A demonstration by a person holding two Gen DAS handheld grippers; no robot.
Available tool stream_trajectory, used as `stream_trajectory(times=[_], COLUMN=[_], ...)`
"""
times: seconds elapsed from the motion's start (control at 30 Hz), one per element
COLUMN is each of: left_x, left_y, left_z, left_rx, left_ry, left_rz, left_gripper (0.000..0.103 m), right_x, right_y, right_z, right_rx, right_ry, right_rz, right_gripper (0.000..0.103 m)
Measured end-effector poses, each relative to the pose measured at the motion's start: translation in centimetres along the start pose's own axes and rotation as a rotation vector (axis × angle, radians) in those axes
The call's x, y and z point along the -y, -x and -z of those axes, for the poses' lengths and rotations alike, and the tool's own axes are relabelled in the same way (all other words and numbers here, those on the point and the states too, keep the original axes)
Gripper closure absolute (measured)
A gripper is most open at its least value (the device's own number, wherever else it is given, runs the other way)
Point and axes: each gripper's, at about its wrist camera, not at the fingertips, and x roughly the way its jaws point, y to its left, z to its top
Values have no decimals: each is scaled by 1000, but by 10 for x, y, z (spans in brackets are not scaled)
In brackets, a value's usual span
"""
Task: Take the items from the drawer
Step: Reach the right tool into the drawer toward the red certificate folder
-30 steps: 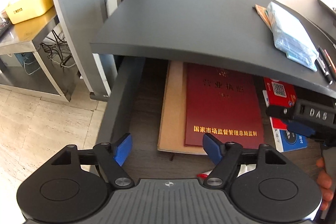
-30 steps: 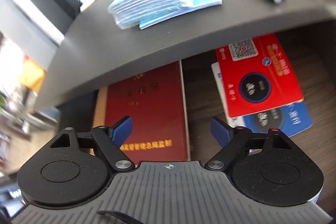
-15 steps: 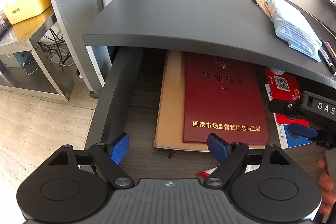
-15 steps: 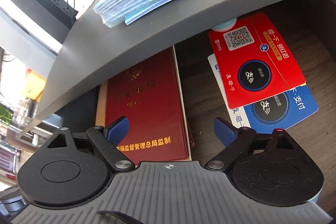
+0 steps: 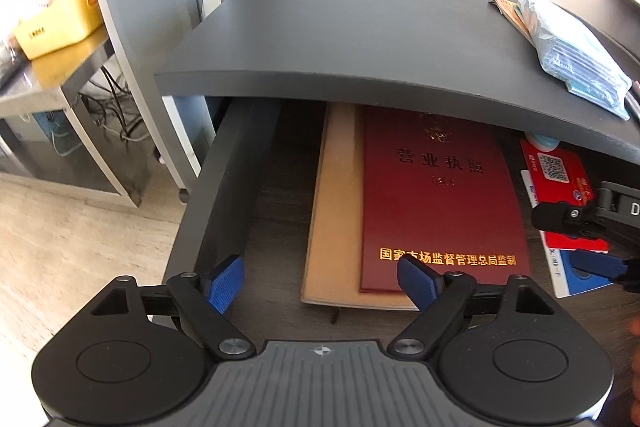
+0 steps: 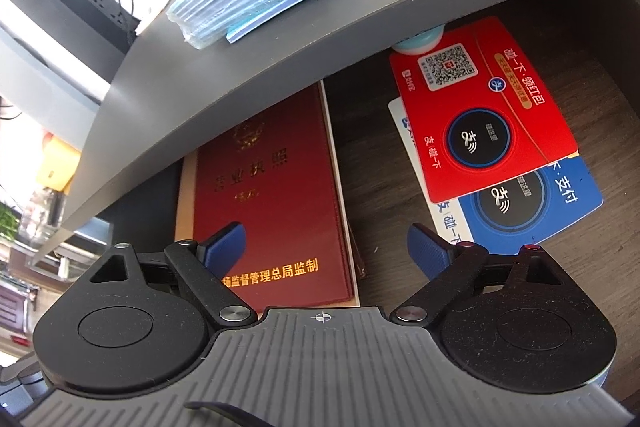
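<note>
Both grippers are hovering over the open drawer [image 5: 224,187] with fingers spread wide, holding nothing. The left gripper [image 5: 320,279] is pointing at the red booklet [image 5: 436,195] lying on a tan folder [image 5: 332,211]. The right gripper [image 6: 326,247] is sitting between the booklet and the red card [image 6: 480,107] covering a blue card [image 6: 560,203]. The dark surface [image 5: 360,39] is hiding the drawer's back. More of the drawer is showing than before.

the open dark drawer [image 5: 224,187] holds a maroon gold-lettered booklet [image 5: 436,195] lying on a tan folder [image 5: 332,211], with the left gripper [image 5: 320,277] spread above the drawer's near edge.
</note>
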Motion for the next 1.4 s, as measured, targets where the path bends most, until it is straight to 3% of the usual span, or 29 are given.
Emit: stream_trajectory(times=[0.17,0.43,0.83,1.4], left_x=[6,2,3,10], left_y=[-1,-12,-15,-14], left_z=[-2,-1,1,3], left_rx=[14,-73,-107,-106], left_ry=[-50,-1,9,-53], left_rz=[1,17,-15,-46], left_gripper=[16,17,22,24], right_x=[0,0,2,2], right_y=[0,0,0,-1], right_z=[0,1,1,0], right_rx=[-1,-1,-1,-9], right_ry=[0,-3,-7,-10], right_rz=[0,2,4,6], right_gripper=[11,11,11,11])
